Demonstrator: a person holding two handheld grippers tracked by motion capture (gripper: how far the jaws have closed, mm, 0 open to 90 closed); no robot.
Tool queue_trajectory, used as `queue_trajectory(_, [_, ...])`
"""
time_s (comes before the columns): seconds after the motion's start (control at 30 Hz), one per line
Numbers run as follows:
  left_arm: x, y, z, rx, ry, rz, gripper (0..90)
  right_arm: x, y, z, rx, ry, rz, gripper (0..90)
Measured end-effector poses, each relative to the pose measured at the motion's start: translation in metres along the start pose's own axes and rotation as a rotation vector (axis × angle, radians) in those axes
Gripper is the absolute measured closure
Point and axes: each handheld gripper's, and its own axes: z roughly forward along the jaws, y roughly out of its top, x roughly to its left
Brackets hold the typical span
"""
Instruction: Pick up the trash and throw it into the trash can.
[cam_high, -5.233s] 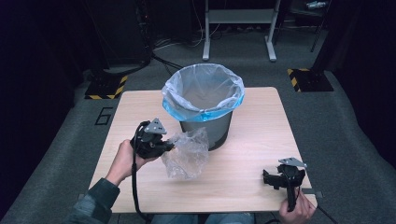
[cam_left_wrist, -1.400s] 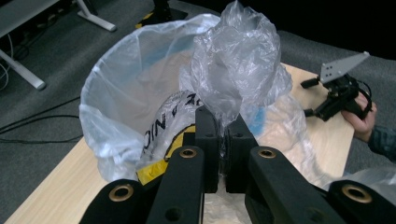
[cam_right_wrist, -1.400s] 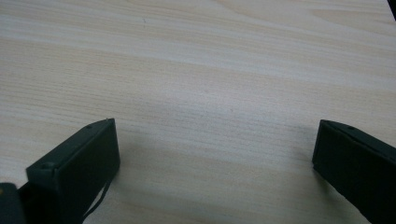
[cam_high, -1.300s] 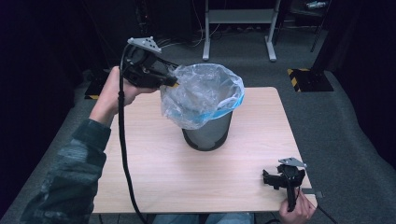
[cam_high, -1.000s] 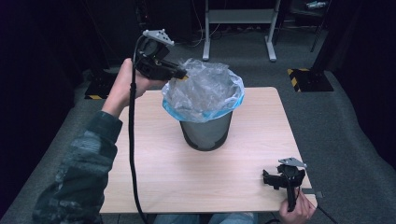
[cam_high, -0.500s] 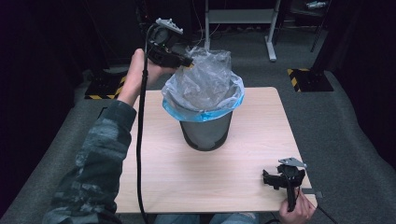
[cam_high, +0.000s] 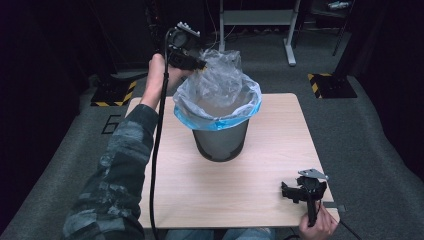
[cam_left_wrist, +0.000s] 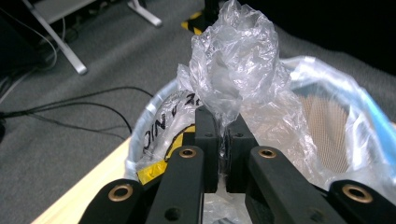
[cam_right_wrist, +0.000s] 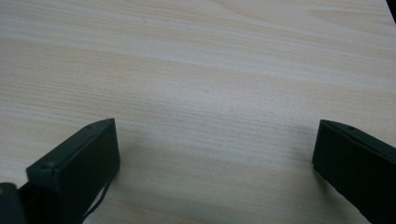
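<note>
A dark mesh bin (cam_high: 220, 142) stands mid-table, lined with a blue-rimmed liner bag (cam_high: 219, 121). Held above the bin's back left rim is my left gripper (cam_high: 201, 64), shut on a crumpled clear plastic bag (cam_high: 220, 75). In the left gripper view the clear plastic bag (cam_left_wrist: 233, 70) bunches up from between the closed jaws, over the bin's opening, with the mesh wall (cam_left_wrist: 327, 130) showing inside. My right gripper (cam_high: 292, 192) rests at the table's near right corner, open. In the right gripper view its jaws stand wide apart over bare wood (cam_right_wrist: 210, 93).
The wooden table (cam_high: 170, 195) has free room in front of the bin. Beyond it lie grey carpet, floor cables (cam_left_wrist: 70, 109), a metal stand leg (cam_high: 289, 45) and yellow-black striped pads (cam_high: 327, 82).
My left gripper has carried the clear bag from the table's left side up and rightward to above the bin's back rim. The right gripper has stayed still.
</note>
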Motion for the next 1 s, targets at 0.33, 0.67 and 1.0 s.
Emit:
queue_trajectory(0.33, [-0.003,-0.016,0.037,0.089,-0.051,-0.033,70.5,0.0,0.0,0.0,0.0,0.001,-0.002,0.0])
queue_trajectory(0.67, [0.0,-0.025,0.035,0.121,-0.043,-0.07,21.3,0.0,0.0,0.0,0.0,0.004,-0.003,0.0])
queue_trajectory(1.0, [-0.005,-0.041,0.016,0.103,-0.041,-0.053,6.8,0.0,0.0,0.0,0.001,0.005,-0.005,0.0])
